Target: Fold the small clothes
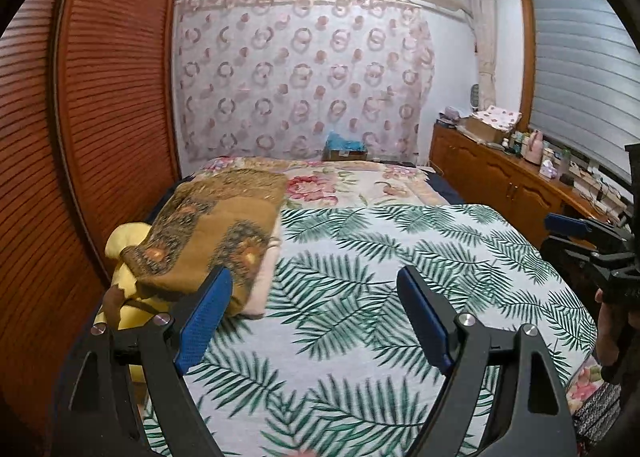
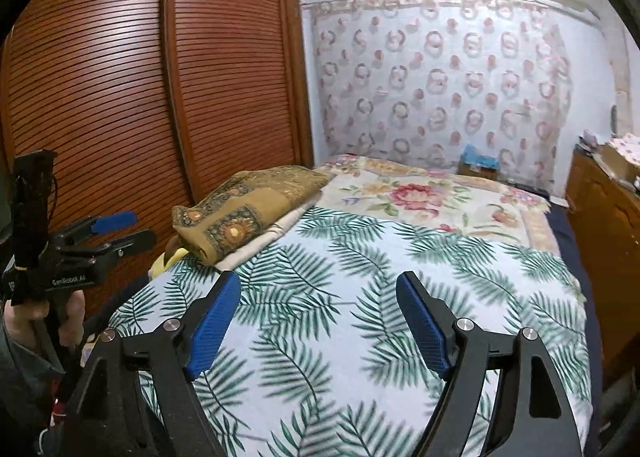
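left claw (image 1: 314,309) spread wide, holds nothing; right claw (image 2: 318,313) spread wide, holds nothing | both over leaf blanket (image 1: 380,257) | folded brown cloth (image 1: 216,233) lies at bed's left edge

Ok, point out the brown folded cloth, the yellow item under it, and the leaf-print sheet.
brown folded cloth (image 1: 216,225), left wrist view, top face.
yellow item (image 1: 122,243), left wrist view, exposed bulge.
leaf-print sheet (image 2: 360,257), right wrist view, bare middle.

Your views are evenly, softly lit with a cool cast; fisheye bends the edges, corners go black, and the leaf-print cover (image 1: 384,257) smears slightly.
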`<state>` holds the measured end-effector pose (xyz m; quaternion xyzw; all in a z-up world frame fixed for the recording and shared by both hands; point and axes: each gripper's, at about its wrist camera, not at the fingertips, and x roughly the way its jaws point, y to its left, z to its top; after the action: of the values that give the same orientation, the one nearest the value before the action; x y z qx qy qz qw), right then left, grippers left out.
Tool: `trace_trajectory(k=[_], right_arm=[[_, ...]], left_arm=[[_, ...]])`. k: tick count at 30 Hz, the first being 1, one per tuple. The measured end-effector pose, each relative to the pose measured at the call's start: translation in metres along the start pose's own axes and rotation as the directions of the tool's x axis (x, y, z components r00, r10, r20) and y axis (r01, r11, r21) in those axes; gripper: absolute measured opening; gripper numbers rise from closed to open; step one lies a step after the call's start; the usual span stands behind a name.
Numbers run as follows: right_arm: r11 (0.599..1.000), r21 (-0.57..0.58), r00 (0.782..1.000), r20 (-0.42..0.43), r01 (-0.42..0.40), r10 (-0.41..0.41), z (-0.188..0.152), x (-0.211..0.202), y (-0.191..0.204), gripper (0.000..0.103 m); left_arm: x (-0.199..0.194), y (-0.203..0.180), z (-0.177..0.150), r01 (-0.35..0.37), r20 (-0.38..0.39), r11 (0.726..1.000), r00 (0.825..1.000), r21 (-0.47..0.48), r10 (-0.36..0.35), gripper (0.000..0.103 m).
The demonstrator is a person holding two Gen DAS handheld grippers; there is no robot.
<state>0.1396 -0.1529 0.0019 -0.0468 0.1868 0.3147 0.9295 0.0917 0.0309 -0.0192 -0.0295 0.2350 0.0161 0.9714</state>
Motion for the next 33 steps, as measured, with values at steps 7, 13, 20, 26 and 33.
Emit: trace_trajectory(k=[7,13,20,26,33], right_arm=[[0.996,0.052,0.997,0.007,0.071,-0.071,-0.015,-0.035,-0.012,0.084],[0.986,0.089,0.990,0.019,0.141,-0.143,-0.022,-0.062,-0.023,0.085],[0.973,0.105,0.973,0.081,0.207,-0.216,-0.020,-0.101,-0.024,0.085],[0.960,0.120,0.957,0.117,0.251,-0.265,-0.022,-0.130,-0.019,0.085],[0.950,0.134,0.943,0.145,0.283,-0.301,-0.024,-0.144,-0.015,0.085]], left_arm=[[-0.002,-0.035,0.007,0.036,0.009,0.999,0.999,0.014,-0.036,0.085],[-0.007,-0.065,0.017,0.054,0.026,0.998,0.998,0.042,-0.055,0.085],[-0.020,-0.087,0.035,0.064,0.066,0.996,0.996,0.054,-0.068,0.085],[-0.031,-0.094,0.043,0.071,0.093,0.996,0.993,0.055,-0.076,0.085],[-0.039,-0.095,0.045,0.066,0.113,0.996,0.991,0.060,-0.072,0.085]])
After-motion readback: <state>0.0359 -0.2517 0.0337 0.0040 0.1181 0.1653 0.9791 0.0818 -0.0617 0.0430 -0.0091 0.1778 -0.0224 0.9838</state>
